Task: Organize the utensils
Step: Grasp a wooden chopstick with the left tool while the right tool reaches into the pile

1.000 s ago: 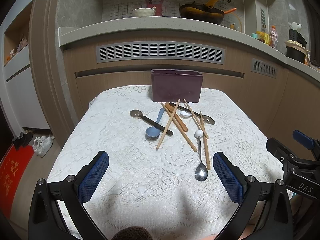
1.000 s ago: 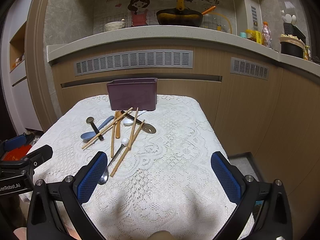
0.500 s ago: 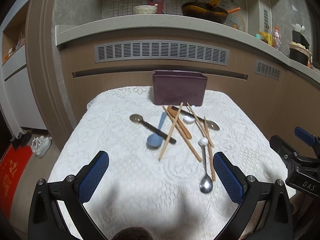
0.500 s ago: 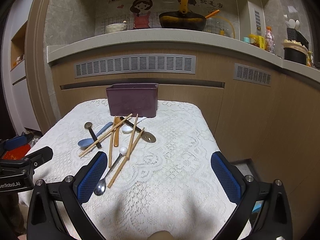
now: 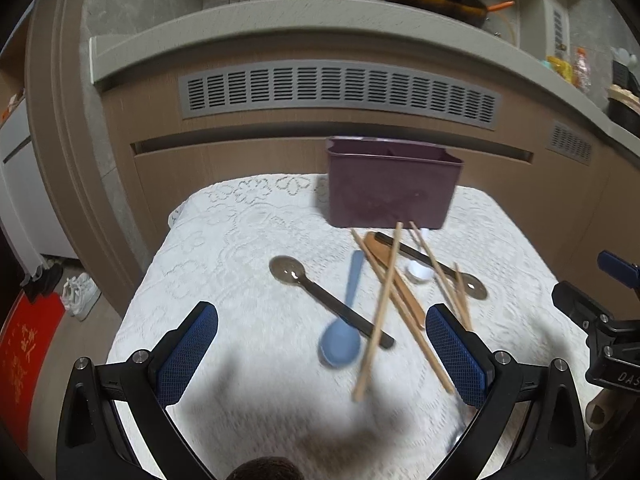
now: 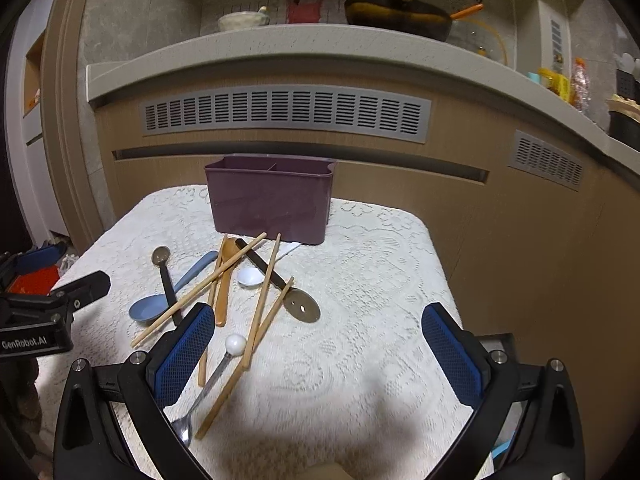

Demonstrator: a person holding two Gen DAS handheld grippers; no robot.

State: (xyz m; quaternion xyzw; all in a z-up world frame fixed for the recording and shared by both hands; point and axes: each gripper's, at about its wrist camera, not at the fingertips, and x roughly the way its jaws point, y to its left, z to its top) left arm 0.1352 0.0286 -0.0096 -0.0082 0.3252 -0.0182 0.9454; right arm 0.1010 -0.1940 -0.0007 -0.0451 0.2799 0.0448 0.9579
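Note:
A purple utensil holder (image 5: 390, 186) (image 6: 272, 202) stands at the far side of the lace-covered table (image 5: 240, 264). In front of it lies a loose pile: a blue spoon (image 5: 342, 336) (image 6: 150, 308), a dark-handled spoon (image 5: 320, 294) (image 6: 162, 258), several wooden chopsticks (image 5: 380, 312) (image 6: 264, 300), a wooden spoon (image 6: 224, 280), a white spoon (image 6: 250, 276) and a metal spoon with a white ball end (image 6: 234, 344). My left gripper (image 5: 320, 356) is open, low over the blue spoon. My right gripper (image 6: 318, 356) is open, empty, just right of the pile.
Behind the table runs a wooden counter front with grey vents (image 6: 284, 114). On the counter are a bowl (image 6: 244, 20) and a dark pan (image 6: 398, 16). White shoes (image 5: 80, 294) and a red mat (image 5: 24, 356) lie on the floor at left. Bare cloth (image 6: 380, 280) lies right of the pile.
Both grippers have moved forward and down toward the utensil pile; the left one now hangs close over the blue spoon. The utensils have not moved. Both stay open.

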